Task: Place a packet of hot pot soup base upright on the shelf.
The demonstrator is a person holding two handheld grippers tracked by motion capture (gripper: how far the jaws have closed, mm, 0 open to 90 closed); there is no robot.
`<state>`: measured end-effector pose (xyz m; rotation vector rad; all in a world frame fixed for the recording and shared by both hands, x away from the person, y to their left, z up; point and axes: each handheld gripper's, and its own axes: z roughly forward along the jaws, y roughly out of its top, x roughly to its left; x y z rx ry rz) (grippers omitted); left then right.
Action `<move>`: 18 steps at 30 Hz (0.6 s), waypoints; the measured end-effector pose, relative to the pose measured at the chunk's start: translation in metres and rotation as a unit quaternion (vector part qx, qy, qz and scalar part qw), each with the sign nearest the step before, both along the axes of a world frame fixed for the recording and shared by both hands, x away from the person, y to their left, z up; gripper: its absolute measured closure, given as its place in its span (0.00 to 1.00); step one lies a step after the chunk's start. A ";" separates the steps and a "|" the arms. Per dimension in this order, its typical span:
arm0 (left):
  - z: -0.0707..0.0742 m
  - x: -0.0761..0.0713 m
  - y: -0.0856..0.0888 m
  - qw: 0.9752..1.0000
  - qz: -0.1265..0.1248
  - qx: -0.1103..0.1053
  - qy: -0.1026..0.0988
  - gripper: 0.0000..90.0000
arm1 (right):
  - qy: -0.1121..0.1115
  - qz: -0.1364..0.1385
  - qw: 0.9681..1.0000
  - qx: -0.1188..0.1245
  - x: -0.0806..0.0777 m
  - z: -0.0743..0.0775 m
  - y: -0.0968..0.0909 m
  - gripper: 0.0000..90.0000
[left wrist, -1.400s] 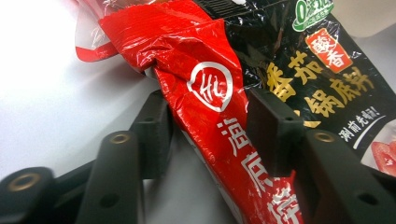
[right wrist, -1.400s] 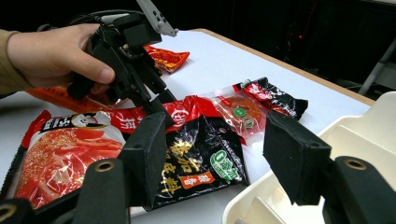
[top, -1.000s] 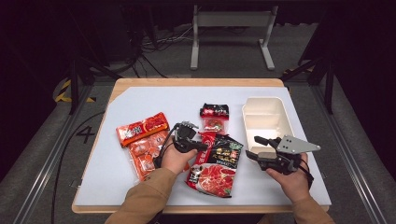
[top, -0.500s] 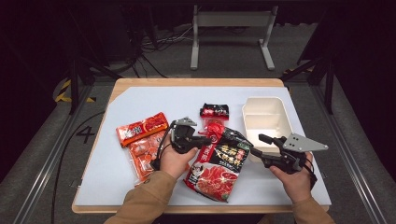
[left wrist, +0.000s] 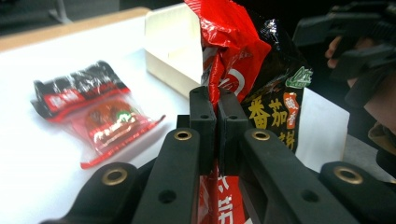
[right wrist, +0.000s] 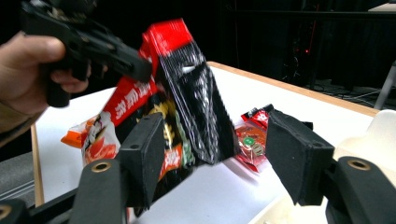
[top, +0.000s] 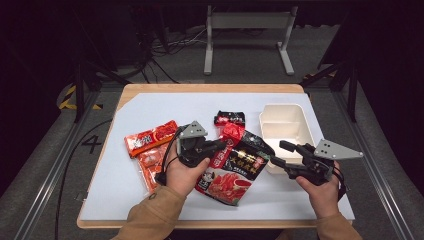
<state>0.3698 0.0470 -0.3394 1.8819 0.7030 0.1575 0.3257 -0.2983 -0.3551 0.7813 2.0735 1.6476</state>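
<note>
Since a second ago the left tool (top: 216, 146) has risen off the counter (top: 125, 195) with the big red-and-black pouch (top: 240, 162) in tow, its jaws having just finished closing; the pouch lay flatter then and now hangs tilted, top edge lifted, lower end seemingly on or just above the white surface. In the left gripper view the pads are pressed together on the crumpled red top corner of the pouch (left wrist: 224, 60), so the hold is on a thin fold of film only. The right tool (top: 280, 155) sits just right of the pouch, between it and the cream tray (top: 282, 117), jaws standing wide and having just been opening a little further; in the right gripper view the pouch (right wrist: 196, 98) hangs between and beyond the pads without either pressing it, so that tool has hold of nothing. Behind the pouch lies a small black-and-red sachet (top: 230, 119); left of it two orange-red packets (top: 150, 138).

To do this well, I'd judge the corner pinch too slight for swinging the whole bag; the right tool should close on the far edge before any more lifting, both hands then carrying it level toward the tray, slowly, so the film does not slip or tear.
</note>
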 end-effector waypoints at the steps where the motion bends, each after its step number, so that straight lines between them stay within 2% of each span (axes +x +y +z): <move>1: 0.003 -0.002 0.001 1.000 0.003 -0.003 -0.008 0.97 | 0.000 -0.001 1.000 -0.002 0.000 0.000 0.001 0.42; 4: 0.009 -0.005 0.003 1.000 0.009 -0.007 -0.024 0.97 | 0.003 -0.001 1.000 -0.004 0.001 0.001 0.003 0.37; 7: 0.014 -0.007 0.006 0.999 0.014 -0.014 -0.035 0.97 | 0.010 0.003 1.000 -0.004 0.002 0.001 0.005 0.38; 11: 0.018 -0.010 0.010 0.999 0.014 -0.026 -0.042 0.97 | 0.027 0.025 0.999 0.006 0.006 0.001 0.008 0.39; 15: 0.021 -0.012 0.011 0.998 0.017 -0.032 -0.053 0.97 | 0.049 0.053 0.997 0.028 0.011 0.003 0.012 0.40; 18: 0.022 -0.013 0.012 0.998 0.018 -0.036 -0.056 0.97 | 0.059 0.067 0.996 0.032 0.014 0.003 0.018 0.39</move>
